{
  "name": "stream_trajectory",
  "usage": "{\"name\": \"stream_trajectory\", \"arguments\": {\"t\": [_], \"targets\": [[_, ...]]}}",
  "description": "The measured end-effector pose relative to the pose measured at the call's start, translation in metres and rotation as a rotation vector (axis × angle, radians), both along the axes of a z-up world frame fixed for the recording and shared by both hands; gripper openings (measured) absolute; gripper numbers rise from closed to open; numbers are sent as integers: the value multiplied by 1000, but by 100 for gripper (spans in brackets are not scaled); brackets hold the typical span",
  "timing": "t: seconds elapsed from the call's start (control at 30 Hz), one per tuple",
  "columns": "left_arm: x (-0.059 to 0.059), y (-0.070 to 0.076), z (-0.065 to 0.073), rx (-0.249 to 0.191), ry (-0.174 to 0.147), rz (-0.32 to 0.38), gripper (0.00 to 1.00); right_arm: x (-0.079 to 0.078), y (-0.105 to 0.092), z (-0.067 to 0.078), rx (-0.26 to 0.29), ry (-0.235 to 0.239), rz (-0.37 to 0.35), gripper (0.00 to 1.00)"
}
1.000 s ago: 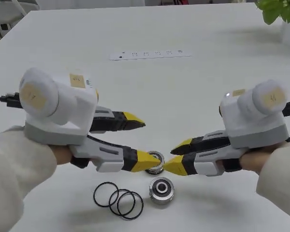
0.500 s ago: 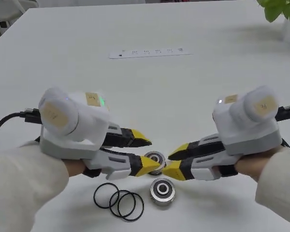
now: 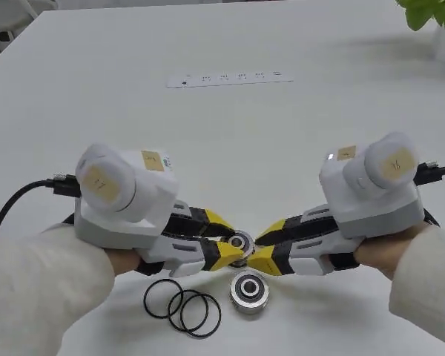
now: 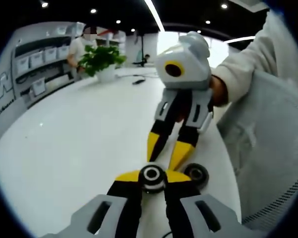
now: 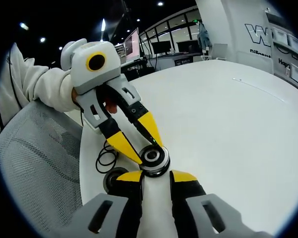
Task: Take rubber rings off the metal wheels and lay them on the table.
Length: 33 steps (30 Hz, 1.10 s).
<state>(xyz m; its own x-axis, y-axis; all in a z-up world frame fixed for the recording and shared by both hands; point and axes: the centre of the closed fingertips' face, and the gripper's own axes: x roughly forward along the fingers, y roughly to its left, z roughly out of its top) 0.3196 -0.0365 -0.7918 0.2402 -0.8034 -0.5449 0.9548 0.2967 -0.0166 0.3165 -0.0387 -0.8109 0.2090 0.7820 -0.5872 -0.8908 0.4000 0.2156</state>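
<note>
Changed: both grippers have drawn in toward each other since a second ago. The left gripper (image 3: 231, 245) had its jaws spread wide then and has since closed them. The rings (image 3: 182, 305) and second wheel (image 3: 249, 290) lie as before.
Left gripper: its jaws are pressed onto the wheel (image 3: 241, 242) and pinch it by the rim from two sides. The left gripper view shows a yellow tip on either flank.
Right gripper (image 3: 254, 247): its jaws are a little apart and grip nothing, with the tips just short of the wheel.
Wheel: it sits near the middle of the near edge of the table (image 3: 230, 148), between the two sets of tips. Whether it rests on the table or is raised cannot be told.
Second wheel: it stands free on the table, just nearer the near edge than the held wheel, with a dark band round its rim.
Rings: three overlapping loops lie flat beside the second wheel, toward the left edge.
Key relation: the held wheel shows its face to the head view, so its axle probably runs roughly upright and any rubber ring circles the rim sideways. The right tips face that rim straight on from the right and are the free pair nearest it.
Judged step: the left gripper steadies the wheel while the right closes on the rim to strip its ring.
</note>
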Motion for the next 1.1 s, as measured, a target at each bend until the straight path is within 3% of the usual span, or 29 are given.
{"name": "stream_trajectory", "arguments": {"t": [0.07, 0.17, 0.37, 0.43, 0.83, 1.1], "targets": [[-1, 0, -1, 4, 3, -5, 16, 0, 0, 0, -1, -4, 5, 17], [1, 1, -1, 1, -16, -5, 15, 0, 1, 0, -3, -15, 17, 17], [1, 2, -1, -7, -11, 2, 14, -1, 0, -1, -29, -57, 50, 11], [1, 2, -1, -12, -8, 7, 14, -2, -1, -2, -23, -41, 40, 9], [0, 2, -1, -18, 0, 20, 14, 0, -2, -1, -36, -61, 29, 0], [0, 1, -1, -18, -6, 17, 14, 2, -4, -1, -16, -12, -19, 0]]}}
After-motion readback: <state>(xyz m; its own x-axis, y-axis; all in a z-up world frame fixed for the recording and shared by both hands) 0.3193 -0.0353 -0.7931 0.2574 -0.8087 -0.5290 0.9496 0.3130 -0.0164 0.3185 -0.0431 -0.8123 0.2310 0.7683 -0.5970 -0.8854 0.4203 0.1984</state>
